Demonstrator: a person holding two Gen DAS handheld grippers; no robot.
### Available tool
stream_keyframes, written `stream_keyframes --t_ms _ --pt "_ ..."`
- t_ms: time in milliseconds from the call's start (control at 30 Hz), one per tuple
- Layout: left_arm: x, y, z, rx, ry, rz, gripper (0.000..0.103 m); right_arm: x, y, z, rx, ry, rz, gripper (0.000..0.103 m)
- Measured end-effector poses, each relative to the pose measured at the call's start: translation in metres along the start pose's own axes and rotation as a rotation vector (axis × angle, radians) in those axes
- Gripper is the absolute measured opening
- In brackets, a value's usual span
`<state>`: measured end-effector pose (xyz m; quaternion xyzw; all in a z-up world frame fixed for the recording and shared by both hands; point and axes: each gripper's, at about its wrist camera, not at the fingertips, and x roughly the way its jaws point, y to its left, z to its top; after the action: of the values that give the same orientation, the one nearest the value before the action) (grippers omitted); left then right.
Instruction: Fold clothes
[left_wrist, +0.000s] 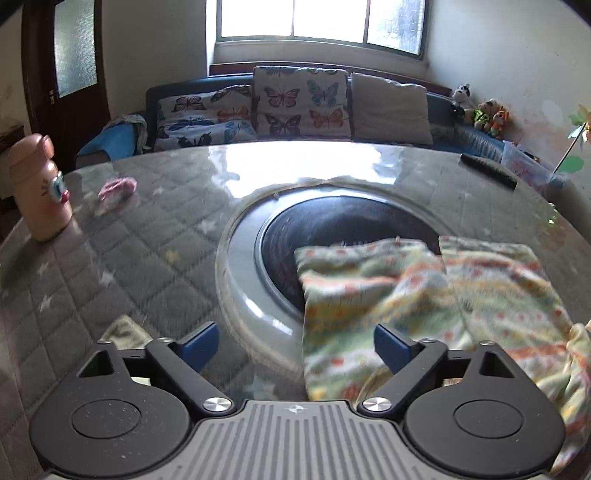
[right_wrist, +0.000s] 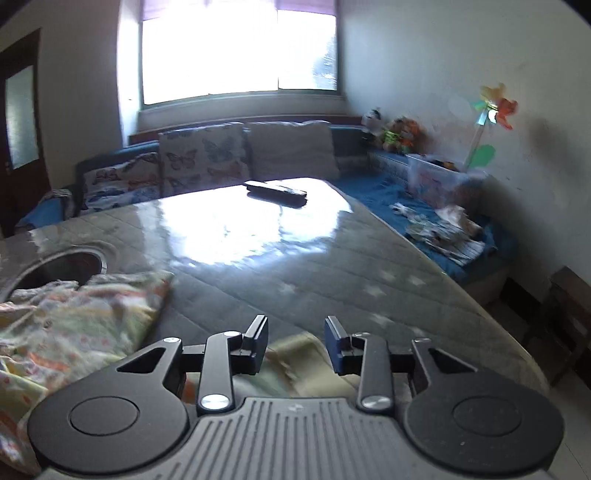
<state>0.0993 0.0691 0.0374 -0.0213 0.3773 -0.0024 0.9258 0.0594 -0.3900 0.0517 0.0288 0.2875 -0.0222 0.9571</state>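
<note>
A pastel garment with yellow, green and orange print lies crumpled on the table, partly over a round black inset. In the left wrist view my left gripper hangs open wide above the garment's left edge; its right finger is over the cloth and no pad presses on it. In the right wrist view the same garment sits at the lower left. My right gripper stands open with a narrower gap just above a pale fold of cloth, and nothing is pinched between its pads.
The table has a grey quilted cover under glossy glass. On it are a pink bottle at far left, a small pink cloth, a pale rag and a black remote. A sofa with butterfly cushions lies beyond.
</note>
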Motion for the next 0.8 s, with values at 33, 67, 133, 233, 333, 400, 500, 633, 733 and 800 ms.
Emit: stream_keyframes --t_ms 33,67,133,233,333,400,500,633,733,800 --pt "0.002 0.000 0.005 0.003 0.000 -0.006 0.085 0.006 0.006 0.005 -0.004 0.004 0.039 0.033" --pt "0.008 -0.001 0.009 0.009 0.008 -0.008 0.083 0.014 0.013 0.009 -0.006 0.013 0.079 0.033" --pt "0.020 -0.002 0.016 0.019 0.026 -0.014 0.078 0.031 0.026 0.016 -0.007 0.044 0.158 0.033" --pt "0.041 0.000 0.025 0.015 0.067 -0.034 0.073 0.060 0.046 0.024 -0.021 0.098 0.236 0.033" --pt "0.057 0.001 0.030 0.021 0.094 -0.054 0.073 0.088 0.064 0.029 -0.037 0.157 0.267 0.033" --pt "0.067 0.002 0.032 0.021 0.112 -0.064 0.073 0.107 0.073 0.031 -0.047 0.197 0.271 0.033" --pt "0.078 0.001 0.034 0.025 0.132 -0.080 0.073 0.127 0.079 0.033 -0.046 0.236 0.283 0.033" --pt "0.086 0.000 0.036 0.041 0.134 -0.066 0.072 0.140 0.082 0.034 -0.061 0.255 0.296 0.033" --pt "0.088 0.003 0.040 0.040 0.131 -0.037 0.061 0.144 0.086 0.037 -0.084 0.258 0.309 0.024" --pt "0.088 0.005 0.042 0.046 0.134 -0.016 0.053 0.147 0.091 0.038 -0.100 0.263 0.322 0.018"
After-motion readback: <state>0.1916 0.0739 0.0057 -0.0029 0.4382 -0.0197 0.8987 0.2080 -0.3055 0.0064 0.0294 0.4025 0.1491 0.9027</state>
